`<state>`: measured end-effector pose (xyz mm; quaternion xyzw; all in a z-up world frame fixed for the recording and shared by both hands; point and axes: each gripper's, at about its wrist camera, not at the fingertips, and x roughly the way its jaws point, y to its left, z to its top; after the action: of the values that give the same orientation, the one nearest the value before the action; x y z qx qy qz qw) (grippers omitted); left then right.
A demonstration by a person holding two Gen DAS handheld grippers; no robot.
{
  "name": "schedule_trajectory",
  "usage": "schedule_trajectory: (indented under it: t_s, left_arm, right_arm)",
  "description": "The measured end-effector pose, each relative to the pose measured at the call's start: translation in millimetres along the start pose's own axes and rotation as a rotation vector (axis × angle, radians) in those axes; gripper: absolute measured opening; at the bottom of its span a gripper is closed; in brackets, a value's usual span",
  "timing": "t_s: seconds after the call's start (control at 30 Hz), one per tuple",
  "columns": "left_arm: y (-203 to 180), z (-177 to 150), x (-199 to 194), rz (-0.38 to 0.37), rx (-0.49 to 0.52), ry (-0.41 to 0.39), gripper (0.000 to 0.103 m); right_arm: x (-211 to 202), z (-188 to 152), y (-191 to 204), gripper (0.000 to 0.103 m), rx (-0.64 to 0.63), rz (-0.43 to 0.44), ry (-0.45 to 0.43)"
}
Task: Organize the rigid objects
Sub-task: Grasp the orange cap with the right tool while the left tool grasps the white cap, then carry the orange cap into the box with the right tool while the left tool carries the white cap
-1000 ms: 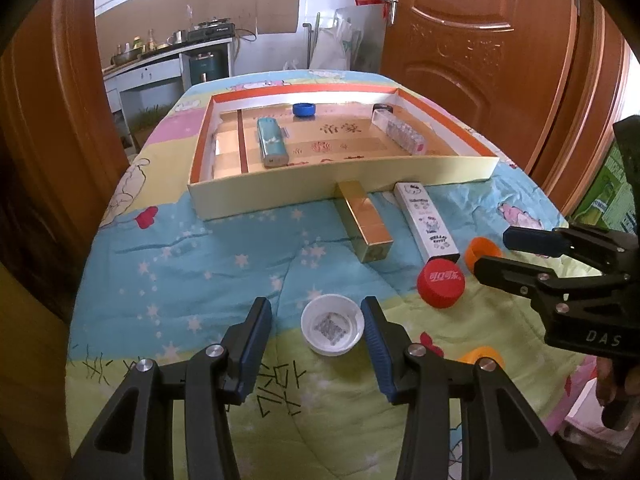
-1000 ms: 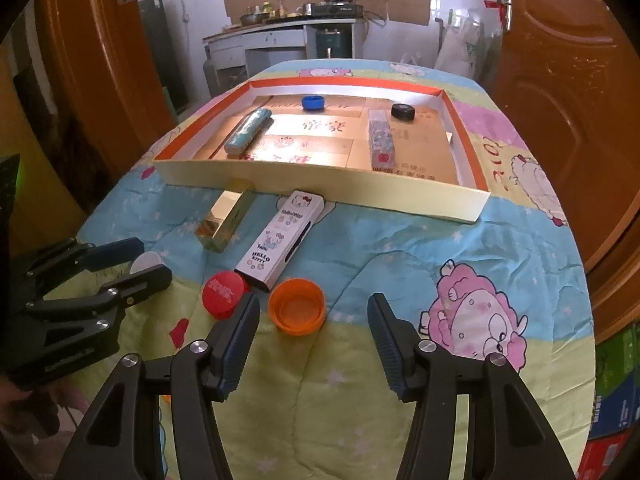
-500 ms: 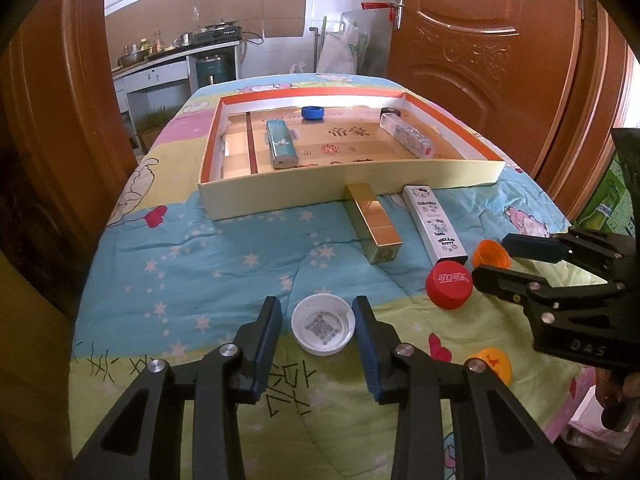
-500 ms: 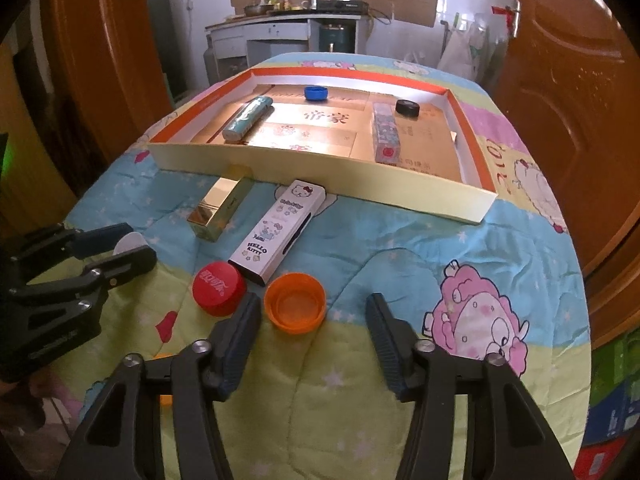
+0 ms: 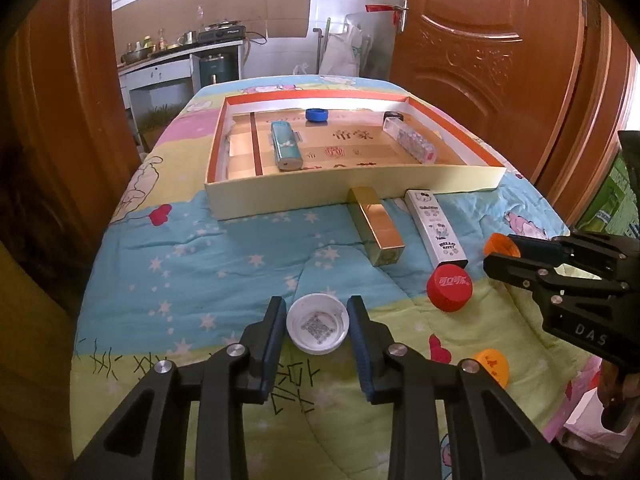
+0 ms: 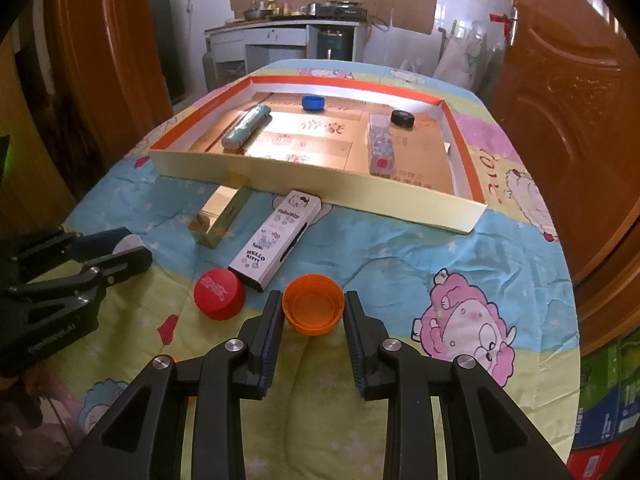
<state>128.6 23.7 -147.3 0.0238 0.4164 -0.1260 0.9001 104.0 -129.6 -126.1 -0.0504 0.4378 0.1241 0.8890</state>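
My left gripper (image 5: 317, 330) is shut on a white cap (image 5: 317, 329) that lies open side up on the quilt. My right gripper (image 6: 313, 312) is shut on an orange cap (image 6: 313, 309), also open side up; it shows in the left wrist view (image 5: 498, 244) too. A shallow cardboard tray (image 5: 320, 196) stands beyond; in it lie a teal tube (image 5: 285, 149), a blue cap (image 5: 317, 114), a clear box (image 5: 409, 144) and a black cap (image 6: 402, 117).
On the quilt before the tray lie a gold box (image 5: 376, 227), a Hello Kitty box (image 5: 435, 228), a red cap (image 5: 449, 286) and another orange cap (image 5: 491, 365). Wooden doors stand at both sides. The bed edge is near on the right.
Both grippers moved forward and closed: the left jaws came in onto the white cap, the right jaws onto the orange cap.
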Motion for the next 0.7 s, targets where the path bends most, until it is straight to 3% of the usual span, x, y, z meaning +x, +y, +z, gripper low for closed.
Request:
schedule_trajectory:
  t_s: [0.33, 0.47, 0.7]
  left_arm:
    - [0.1, 3.8, -8.0, -0.009, -0.004, -0.019, 0.032]
    - [0.4, -0.1, 1.1, -0.005, 0.002, 0.024, 0.032]
    - [-6.2, -3.1, 3.7, 0.034, 0.052, 0.001, 0.032]
  right_arm:
    - [-9.1, 2.0, 0.3, 0.031, 0.006, 0.004, -0.018]
    - [-8.9, 1.2, 0.3, 0.031, 0.008, 0.009, -0.014]
    - [-7.5, 0.3, 0.2, 0.031, 0.016, 0.022, -0.01]
